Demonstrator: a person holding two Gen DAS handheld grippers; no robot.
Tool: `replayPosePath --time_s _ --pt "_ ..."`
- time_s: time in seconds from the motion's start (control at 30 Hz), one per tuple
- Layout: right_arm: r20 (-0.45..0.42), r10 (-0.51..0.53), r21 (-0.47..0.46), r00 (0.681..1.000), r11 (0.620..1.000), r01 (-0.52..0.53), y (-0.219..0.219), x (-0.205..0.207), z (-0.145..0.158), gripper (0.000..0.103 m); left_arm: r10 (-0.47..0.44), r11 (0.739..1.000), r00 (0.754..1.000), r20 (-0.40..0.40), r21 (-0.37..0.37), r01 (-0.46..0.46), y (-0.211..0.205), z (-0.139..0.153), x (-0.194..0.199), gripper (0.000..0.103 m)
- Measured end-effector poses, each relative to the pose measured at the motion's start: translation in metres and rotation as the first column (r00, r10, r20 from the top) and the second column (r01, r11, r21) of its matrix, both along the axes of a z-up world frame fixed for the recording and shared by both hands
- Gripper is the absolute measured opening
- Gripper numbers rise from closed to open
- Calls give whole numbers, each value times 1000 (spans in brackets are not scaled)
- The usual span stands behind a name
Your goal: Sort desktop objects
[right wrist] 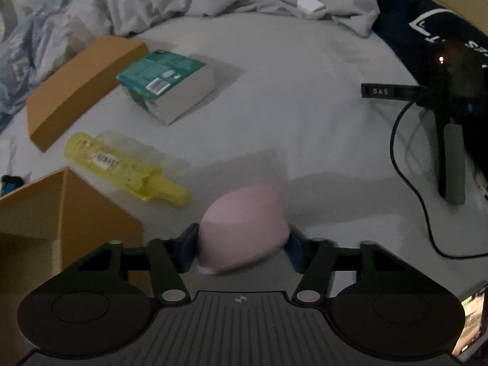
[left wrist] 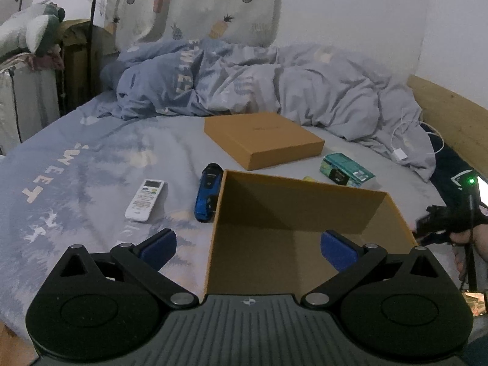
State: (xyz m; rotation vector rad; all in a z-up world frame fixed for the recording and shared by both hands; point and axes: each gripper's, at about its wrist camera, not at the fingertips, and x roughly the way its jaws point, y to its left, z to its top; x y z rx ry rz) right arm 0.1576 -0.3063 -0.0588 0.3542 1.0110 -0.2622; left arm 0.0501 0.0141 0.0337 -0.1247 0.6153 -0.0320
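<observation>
My right gripper (right wrist: pixel 242 246) is shut on a rounded pink object (right wrist: pixel 244 222), with a blue pad pressing on each side of it. An open brown cardboard box (left wrist: pixel 305 213) stands on the bed, and its corner (right wrist: pixel 61 207) shows at the left of the right wrist view. My left gripper (left wrist: pixel 248 248) is open and holds nothing; one pad (left wrist: pixel 158 247) is outside the box's left wall and the other over its inside. On the sheet lie a white remote (left wrist: pixel 145 200), a blue device (left wrist: pixel 207 195), a yellow bottle (right wrist: pixel 122 164) and a teal packet (right wrist: pixel 164 82).
The flat brown lid (left wrist: pixel 262 140) lies behind the box. A rumpled duvet (left wrist: pixel 274 85) fills the back of the bed, with a white charger and cable (right wrist: pixel 311 3). A black tripod device (right wrist: pixel 448 140) and its cable stand on the right. A hand (left wrist: pixel 466 238) shows at the right edge.
</observation>
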Motion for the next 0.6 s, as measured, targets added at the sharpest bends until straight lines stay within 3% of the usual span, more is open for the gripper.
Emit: replayPosePath --time_s 0.07,0.4,0.6 --pt "-9 -10 -10 1000 1000 9 3 -6 -1 1 4 1000 1000 6 1 -4 1 1 -6 103" --pt "-75 20 1 997 1000 -20 11 -27 -19 2 9 1000 1000 -1 9 -9 2 -2 -25 103" --pt "-54 131 -17 990 991 -132 8 -33 7 9 -10 1000 1000 18 13 10 -6 4 -21 103"
